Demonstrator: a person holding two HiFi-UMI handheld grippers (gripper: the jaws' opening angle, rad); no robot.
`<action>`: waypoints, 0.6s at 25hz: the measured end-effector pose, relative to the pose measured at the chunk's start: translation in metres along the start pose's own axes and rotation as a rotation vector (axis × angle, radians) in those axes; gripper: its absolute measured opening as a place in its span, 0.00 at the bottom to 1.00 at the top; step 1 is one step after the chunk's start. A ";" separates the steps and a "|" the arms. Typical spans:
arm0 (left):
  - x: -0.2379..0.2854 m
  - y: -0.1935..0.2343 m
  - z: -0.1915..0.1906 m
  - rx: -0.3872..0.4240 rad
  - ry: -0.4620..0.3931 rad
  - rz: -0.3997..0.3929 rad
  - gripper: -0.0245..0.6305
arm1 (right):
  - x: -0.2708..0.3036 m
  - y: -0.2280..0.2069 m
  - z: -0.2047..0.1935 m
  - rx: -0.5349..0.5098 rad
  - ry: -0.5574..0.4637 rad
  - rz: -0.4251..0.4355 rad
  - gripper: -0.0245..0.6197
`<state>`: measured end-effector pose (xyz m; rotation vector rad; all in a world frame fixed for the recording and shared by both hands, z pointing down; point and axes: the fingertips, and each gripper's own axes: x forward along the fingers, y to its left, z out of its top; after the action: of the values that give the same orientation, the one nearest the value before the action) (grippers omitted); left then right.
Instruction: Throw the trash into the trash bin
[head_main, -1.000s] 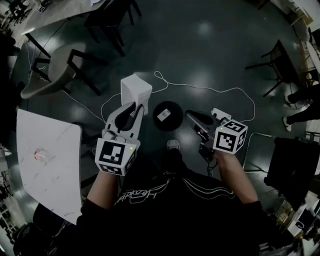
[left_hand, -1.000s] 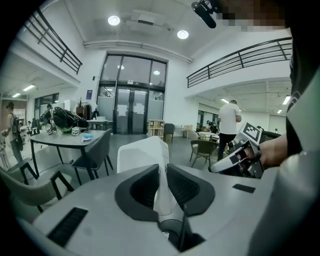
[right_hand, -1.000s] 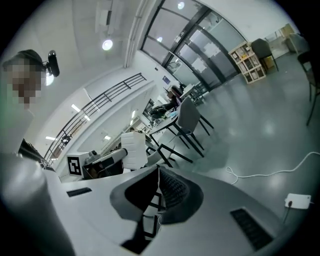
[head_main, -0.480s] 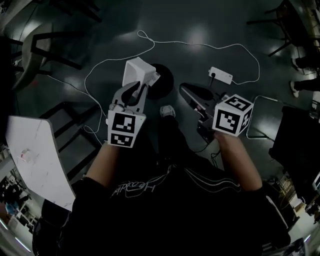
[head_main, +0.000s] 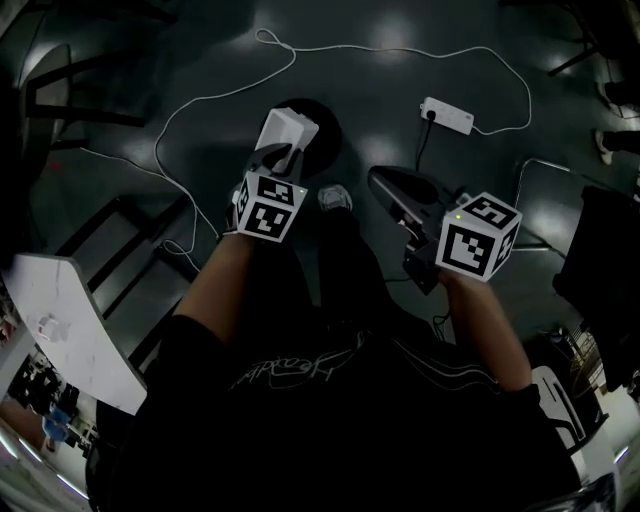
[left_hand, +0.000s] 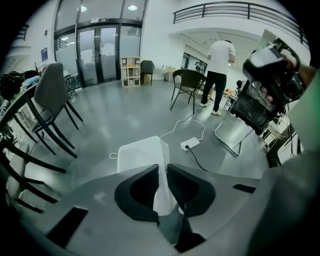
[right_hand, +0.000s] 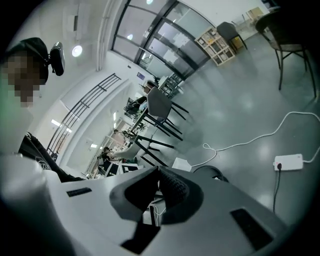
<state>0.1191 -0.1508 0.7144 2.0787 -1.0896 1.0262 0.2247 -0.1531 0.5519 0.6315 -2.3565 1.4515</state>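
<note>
**Left gripper over the bin, release not yet made**

The person stands above the black trash bin (head_main: 328, 142), which sits on the dark floor just ahead of their shoe (head_main: 335, 198). The left gripper (head_main: 281, 160) points steeply down. Its jaws are clamped on a thin edge of the white trash (head_main: 288, 128), a light, boxy, paper-like piece that hangs beyond the jaws. From the head view the trash covers the bin's left part and overlaps its rim, and how high above the opening it hangs I cannot tell. The right gripper (head_main: 386, 186) is beside the bin with its jaws together and nothing between them.

Risks from here:
- The trash is broad and looks light. Released off-centre, it could catch the rim and tip out onto the floor.
- Only a narrow edge is pinched, so a quick swing could pull it free before it is over the opening.
- The trash hides much of the bin, which makes alignment hard to judge.
- The power strip (head_main: 447, 115) and its white cable lie near the bin, and a step forward could snag them.
</note>
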 end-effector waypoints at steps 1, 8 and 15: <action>0.010 0.000 -0.005 0.004 0.020 -0.005 0.12 | 0.000 -0.003 -0.003 0.008 0.001 -0.003 0.09; 0.055 0.005 -0.042 0.027 0.149 -0.044 0.12 | -0.003 -0.019 -0.021 0.053 0.012 -0.048 0.09; 0.063 0.017 -0.042 -0.097 0.135 -0.009 0.33 | -0.006 -0.021 -0.022 0.072 -0.002 -0.059 0.09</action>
<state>0.1127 -0.1532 0.7916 1.9072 -1.0401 1.0706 0.2417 -0.1405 0.5752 0.7151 -2.2763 1.5156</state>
